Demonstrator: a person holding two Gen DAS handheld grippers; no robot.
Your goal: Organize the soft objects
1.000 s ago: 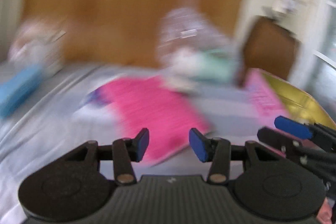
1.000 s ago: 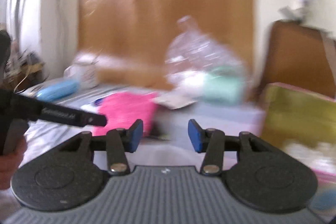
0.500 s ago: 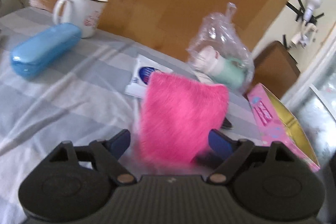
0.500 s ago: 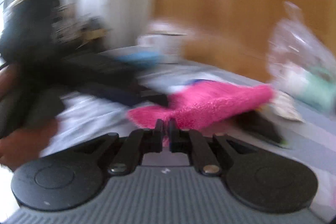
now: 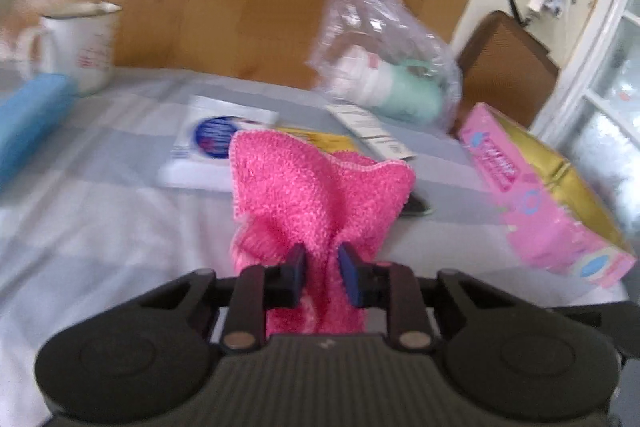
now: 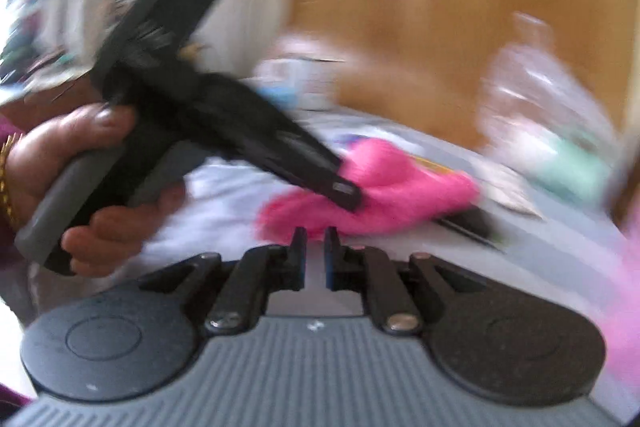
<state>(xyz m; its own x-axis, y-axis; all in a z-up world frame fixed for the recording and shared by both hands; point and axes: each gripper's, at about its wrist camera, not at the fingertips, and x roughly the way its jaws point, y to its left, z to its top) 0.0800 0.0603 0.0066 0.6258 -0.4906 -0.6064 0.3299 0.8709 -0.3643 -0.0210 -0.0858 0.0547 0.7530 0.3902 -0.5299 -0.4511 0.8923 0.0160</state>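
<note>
Since the earlier frames the fluffy bright-pink terry cloth (image 5: 320, 187) has gone from lying flat on the bed to being bunched and raised at its near edge, because the left gripper (image 5: 321, 277), which stood wide around it half a second ago, has clamped down on it. Its blue pads now pinch a thick fold, and the rest of the cloth fans out beyond them. The right gripper (image 6: 315, 255) has drawn its jaws nearly together; nothing shows between them, and the cloth lies just beyond its tips in that blurred view.

The cloth sits on the pale grey-and-white striped bedsheet (image 5: 100, 219). Just behind it lie a white sachet with a blue round mark (image 5: 218, 139) and a yellow flat packet (image 5: 320, 141); part of the cloth overhangs both. Farther behind it stands a crumpled clear plastic bag holding white and mint-green rolls (image 5: 384, 67). To the right of the cloth rests a pink-and-gold cardboard box (image 5: 540, 195); well to its left are a white mug (image 5: 80, 43) and a blue oblong case (image 5: 28, 119).

The risks, as I judge them: the pinch holds one gathered fold, so the cloth could slip out if pulled fast. Dragging it could sweep the sachet or packet along. The right gripper, closed and empty, might collide with the left one, since the two sit close over the same cloth
</note>
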